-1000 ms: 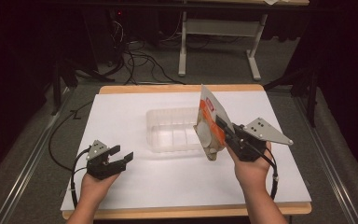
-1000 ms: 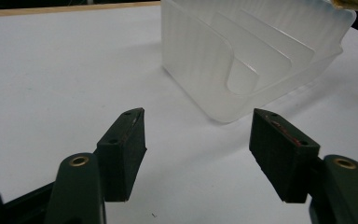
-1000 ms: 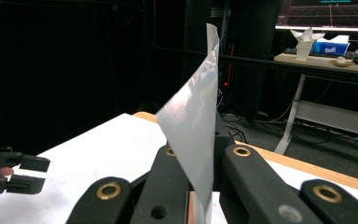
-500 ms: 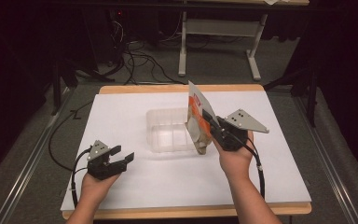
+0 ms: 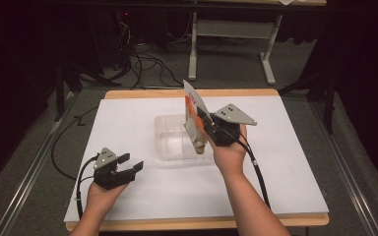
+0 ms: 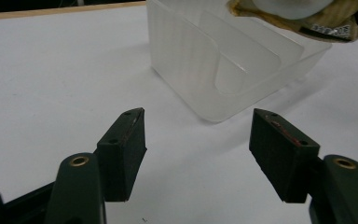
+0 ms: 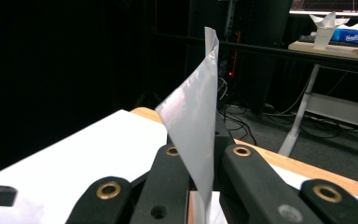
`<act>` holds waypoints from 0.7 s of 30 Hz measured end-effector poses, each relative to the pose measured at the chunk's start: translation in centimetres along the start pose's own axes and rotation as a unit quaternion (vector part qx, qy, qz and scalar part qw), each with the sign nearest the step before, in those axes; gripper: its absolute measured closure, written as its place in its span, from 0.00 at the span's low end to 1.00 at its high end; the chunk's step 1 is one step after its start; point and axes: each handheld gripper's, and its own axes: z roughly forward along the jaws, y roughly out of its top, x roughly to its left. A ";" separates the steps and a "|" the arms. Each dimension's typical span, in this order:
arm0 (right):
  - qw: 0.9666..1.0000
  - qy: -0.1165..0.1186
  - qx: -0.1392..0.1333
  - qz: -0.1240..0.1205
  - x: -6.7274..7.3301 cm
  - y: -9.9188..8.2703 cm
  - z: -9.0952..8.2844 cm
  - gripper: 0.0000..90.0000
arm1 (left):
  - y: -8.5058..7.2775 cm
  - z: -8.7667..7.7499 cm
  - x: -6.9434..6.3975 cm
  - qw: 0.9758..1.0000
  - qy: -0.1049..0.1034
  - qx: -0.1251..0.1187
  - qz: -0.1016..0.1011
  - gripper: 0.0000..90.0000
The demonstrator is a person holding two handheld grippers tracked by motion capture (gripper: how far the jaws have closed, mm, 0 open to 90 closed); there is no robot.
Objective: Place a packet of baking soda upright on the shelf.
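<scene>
High view first: the right gripper (image 5: 207,129) is clenched on a flat pouch (image 5: 193,115), its jaws pinching the packet near its lower half. The pouch stands nearly upright, tilted a little, with an orange and white printed face and a tan lower edge. It hangs over the right end of a clear bin (image 5: 177,139), its bottom edge at or just inside the rim; whether it touches the bin I cannot tell. The grey plate (image 5: 234,114) on top of this gripper points to the right, and the cable (image 5: 256,167) trails back along the forearm.

Right gripper view shows the jaws closed on the silvery back of the pouch (image 7: 193,116), which rises between them to a bent top corner. Beyond it lie the white sheet (image 7: 98,140) and the wooden edge of the table (image 7: 307,170).

The left gripper (image 5: 128,167) rests low near the front left of the table (image 5: 187,93), well apart from the bin, jaws spread and holding nothing. In the left gripper view the two black pads (image 6: 128,149) stand wide apart above the white sheet (image 6: 51,70), aimed at the bin (image 6: 205,70), whose frosted walls and inner divider show. The pouch's tan lower edge (image 6: 335,25) sits over the bin's far corner.
</scene>
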 end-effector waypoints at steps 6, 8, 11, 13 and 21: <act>1.000 -0.010 0.010 -0.005 0.1 -0.2 1.3 1.00 | 0.0 0.1 0.0 1.000 -0.003 0.000 -0.002 0.41; 1.000 -0.009 0.006 0.002 0.0 -0.2 1.3 1.00 | 0.1 0.1 0.0 1.000 -0.003 -0.001 0.000 0.41; 1.000 -0.013 0.008 0.002 -0.3 -0.1 1.6 1.00 | 0.0 0.1 0.1 1.000 -0.002 -0.001 -0.005 0.41; 1.000 -0.016 0.009 0.002 -0.4 -0.1 2.0 1.00 | 0.0 0.0 0.0 1.000 -0.001 0.000 0.000 0.41; 1.000 -0.015 0.018 -0.002 -0.7 -0.3 3.4 1.00 | 0.0 -0.1 0.2 1.000 0.000 -0.002 -0.001 0.41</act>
